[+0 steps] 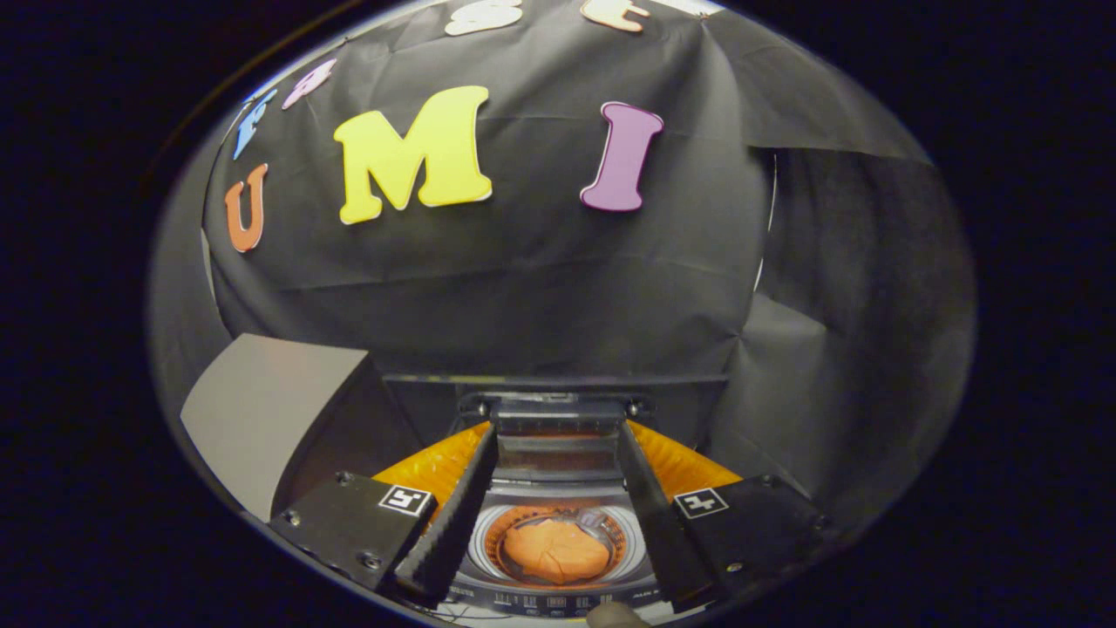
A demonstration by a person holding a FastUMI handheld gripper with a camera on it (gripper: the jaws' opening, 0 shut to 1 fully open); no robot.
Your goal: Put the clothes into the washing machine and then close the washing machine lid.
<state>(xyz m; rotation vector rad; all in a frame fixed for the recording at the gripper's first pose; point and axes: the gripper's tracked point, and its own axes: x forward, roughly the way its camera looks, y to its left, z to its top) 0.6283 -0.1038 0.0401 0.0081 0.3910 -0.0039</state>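
A small top-loading washing machine (488,583) sits below my gripper (557,433), and I look down into it between the two fingers. An orange cloth (555,551) lies bunched inside the round drum (481,542). The translucent orange lid (420,477) stands raised behind the drum, showing on the outer side of each finger. My gripper is open, its fingers (453,515) spread wide on either side of the drum opening and holding nothing. The finger ends reach toward the lid's dark top edge (558,412).
A grey box (261,419) stands to the left of the machine. A fingertip of a person's hand (613,616) shows at the machine's front panel. Black cloth walls close in the booth behind and to the right.
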